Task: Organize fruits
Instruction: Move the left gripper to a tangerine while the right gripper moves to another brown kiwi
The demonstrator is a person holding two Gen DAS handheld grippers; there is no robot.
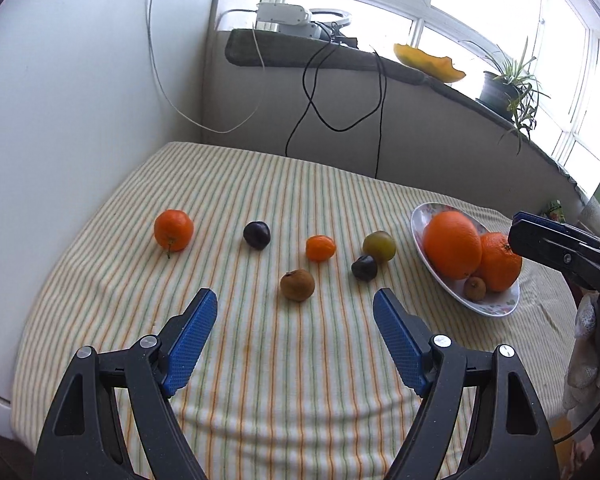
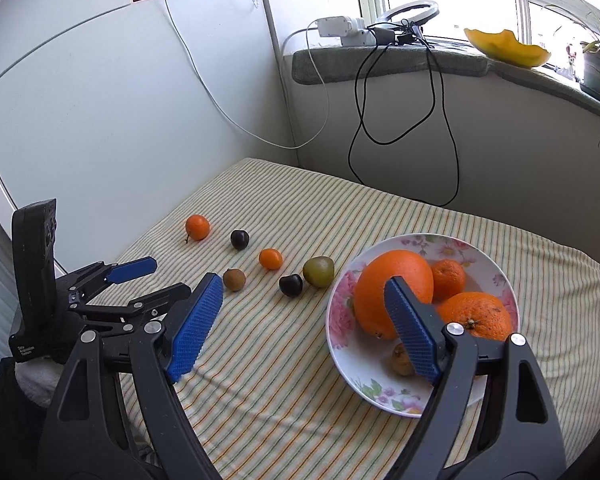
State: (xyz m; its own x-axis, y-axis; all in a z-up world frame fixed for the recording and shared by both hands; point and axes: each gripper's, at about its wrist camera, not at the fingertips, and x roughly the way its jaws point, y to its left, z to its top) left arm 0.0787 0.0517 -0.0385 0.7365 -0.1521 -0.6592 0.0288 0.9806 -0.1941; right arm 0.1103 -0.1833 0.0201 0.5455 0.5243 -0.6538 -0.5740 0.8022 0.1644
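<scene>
Striped cloth (image 1: 260, 208) over table. Floral bowl (image 2: 342, 312) at right: 1 large orange (image 2: 388, 280), 2 tangerines, 1 small brown fruit. Loose on cloth, left of bowl: 6 fruits in a scattered row. Left gripper (image 1: 296, 308) and right gripper (image 2: 304, 292): fingers spread, empty.

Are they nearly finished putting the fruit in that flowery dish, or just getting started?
Partly done. The dish already holds four fruits, including a big orange. Nothing is in hand: the left gripper and right gripper are both open and empty. Six fruits remain loose on the striped cloth, from the mandarin to the green plum.
</scene>
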